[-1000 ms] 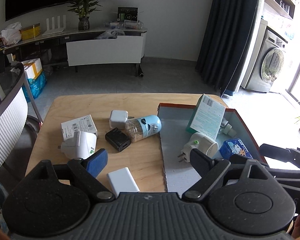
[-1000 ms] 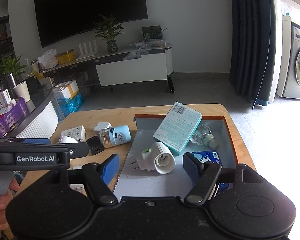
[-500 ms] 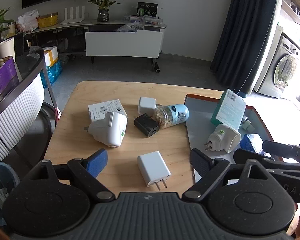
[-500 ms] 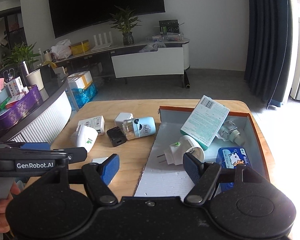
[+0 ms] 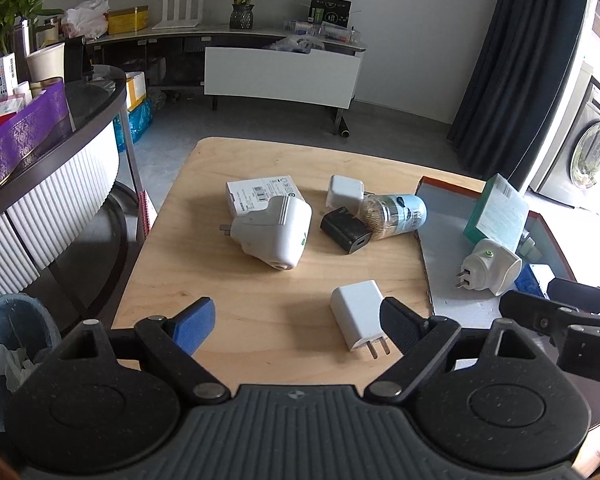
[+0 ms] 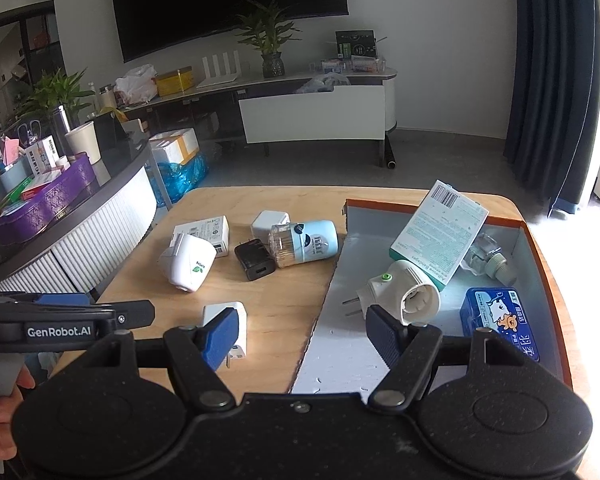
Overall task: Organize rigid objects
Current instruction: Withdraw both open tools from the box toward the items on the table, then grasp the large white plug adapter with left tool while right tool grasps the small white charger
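Since 1 second ago the left gripper [image 5: 296, 322] has drawn back and swung left, bringing the small white charger [image 5: 358, 314] into view just beside its right finger. Its jaws stand wide open and empty. The right gripper [image 6: 300, 334] hovers, jaws open and empty, over the box lid [image 6: 540, 256], which probably holds 5 items. On the tabletop [image 5: 220, 280] 6 things wait; the charger looks next.

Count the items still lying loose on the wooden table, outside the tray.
6: white box, big white plug, small white cube, black charger, toothpick jar, and white charger nearest the left gripper.
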Demonstrator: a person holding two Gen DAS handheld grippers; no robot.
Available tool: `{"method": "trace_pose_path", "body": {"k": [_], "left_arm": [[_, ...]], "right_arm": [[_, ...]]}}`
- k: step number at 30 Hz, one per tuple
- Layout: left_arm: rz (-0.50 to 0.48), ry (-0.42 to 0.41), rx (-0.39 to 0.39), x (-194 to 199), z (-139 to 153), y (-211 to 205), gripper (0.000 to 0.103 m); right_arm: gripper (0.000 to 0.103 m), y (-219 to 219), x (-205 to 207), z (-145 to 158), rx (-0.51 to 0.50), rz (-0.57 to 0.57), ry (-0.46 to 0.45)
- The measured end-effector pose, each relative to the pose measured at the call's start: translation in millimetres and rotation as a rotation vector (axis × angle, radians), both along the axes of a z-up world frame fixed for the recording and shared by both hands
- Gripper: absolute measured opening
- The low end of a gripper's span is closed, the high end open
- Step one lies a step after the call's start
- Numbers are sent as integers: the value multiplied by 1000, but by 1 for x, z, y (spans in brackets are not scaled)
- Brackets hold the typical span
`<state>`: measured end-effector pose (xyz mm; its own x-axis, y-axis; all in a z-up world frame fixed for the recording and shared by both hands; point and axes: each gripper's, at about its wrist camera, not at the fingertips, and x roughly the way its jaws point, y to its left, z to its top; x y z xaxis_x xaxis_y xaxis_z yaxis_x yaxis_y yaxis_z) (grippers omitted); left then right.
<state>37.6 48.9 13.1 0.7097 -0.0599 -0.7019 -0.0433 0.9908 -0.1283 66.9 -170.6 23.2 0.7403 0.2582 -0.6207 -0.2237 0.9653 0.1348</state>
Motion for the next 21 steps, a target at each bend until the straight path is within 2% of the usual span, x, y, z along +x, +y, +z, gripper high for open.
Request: {"method": "trace_pose_path", "body": {"k": [13, 21], "left_arm": [[48, 7, -3, 4, -3, 19, 92], [33, 8, 8, 12, -7, 18, 92]], "right_arm": [[84, 4, 1, -4, -3, 17, 10], [84, 9, 3, -7, -8, 36, 22]]}}
